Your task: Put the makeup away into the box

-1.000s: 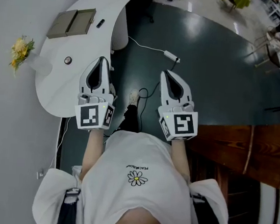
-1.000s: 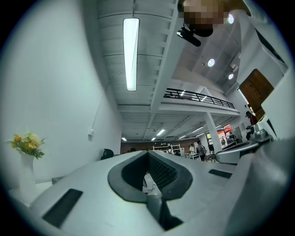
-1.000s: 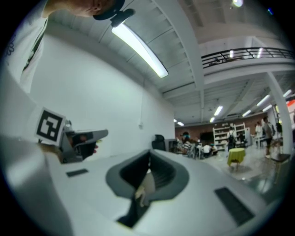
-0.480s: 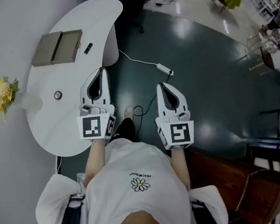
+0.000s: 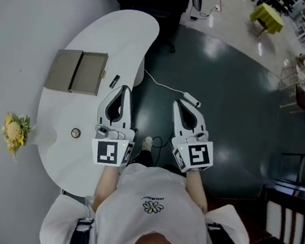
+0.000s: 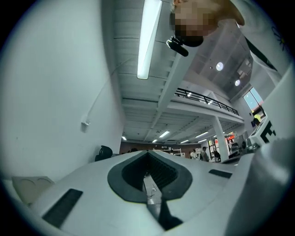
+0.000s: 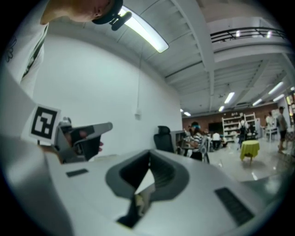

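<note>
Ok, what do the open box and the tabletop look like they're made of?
Box: matte grey-brown, two flat stiff halves lying open with no shine. Probably card or fabric-covered board, though the view is too small to tell which.
Table: smooth, even white with a soft sheen and a rounded edge. Likely laminate or painted board.

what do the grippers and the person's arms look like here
Both the left gripper and right gripper are white tapered shells with dark grey inner lining, each with a cube of black-and-white square markers at the rear. The person wears a white t-shirt with a daisy print.
</note>
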`<state>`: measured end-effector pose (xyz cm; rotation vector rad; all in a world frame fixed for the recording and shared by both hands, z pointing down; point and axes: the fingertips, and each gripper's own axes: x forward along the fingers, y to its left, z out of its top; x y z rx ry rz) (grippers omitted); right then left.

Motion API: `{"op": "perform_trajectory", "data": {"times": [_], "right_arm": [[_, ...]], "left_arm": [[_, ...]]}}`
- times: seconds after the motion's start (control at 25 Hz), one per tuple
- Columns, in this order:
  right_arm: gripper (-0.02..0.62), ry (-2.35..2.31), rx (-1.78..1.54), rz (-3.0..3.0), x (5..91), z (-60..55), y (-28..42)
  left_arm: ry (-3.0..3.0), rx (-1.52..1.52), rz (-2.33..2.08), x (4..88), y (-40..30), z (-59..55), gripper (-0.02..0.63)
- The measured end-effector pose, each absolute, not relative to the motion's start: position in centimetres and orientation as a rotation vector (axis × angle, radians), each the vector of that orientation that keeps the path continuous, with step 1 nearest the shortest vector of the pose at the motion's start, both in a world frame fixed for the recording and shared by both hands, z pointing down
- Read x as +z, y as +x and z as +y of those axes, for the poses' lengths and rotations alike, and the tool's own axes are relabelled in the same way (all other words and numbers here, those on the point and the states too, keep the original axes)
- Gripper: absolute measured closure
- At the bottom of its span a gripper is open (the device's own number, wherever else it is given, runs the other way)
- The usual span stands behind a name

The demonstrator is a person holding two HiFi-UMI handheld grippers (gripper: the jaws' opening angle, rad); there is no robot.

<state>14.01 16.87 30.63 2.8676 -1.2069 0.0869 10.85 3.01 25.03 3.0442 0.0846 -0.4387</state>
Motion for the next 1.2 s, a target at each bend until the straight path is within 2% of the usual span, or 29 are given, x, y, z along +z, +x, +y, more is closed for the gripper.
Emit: {"op": "perform_trajectory", "data": {"times": [0.2,0.4,0.88,1.2], "right_arm": [[0.566,2.787,0.119,-1.296,30.9,13.0,16.3],[0.566,2.707,0.128,-1.416,31.1,10.5,18.6],[0.566,2.441,-0.009,-1.890,29.2,6.1,26.8],[0.566,2.332,-0.008,-2.053,29.5,4.4,29.0]], "left_arm": [[3.015,-0.322,-0.050,27.8,13.1,-0.4,0.586],[3.011,-0.329,-0.252,28.0,14.5,-3.9,0.586],[3.037,-0.431,-0.836,24.3,17.4,-5.3,0.586],[3.009,-0.411,-1.115,23.9,16.3,-5.2,0.586]]}}
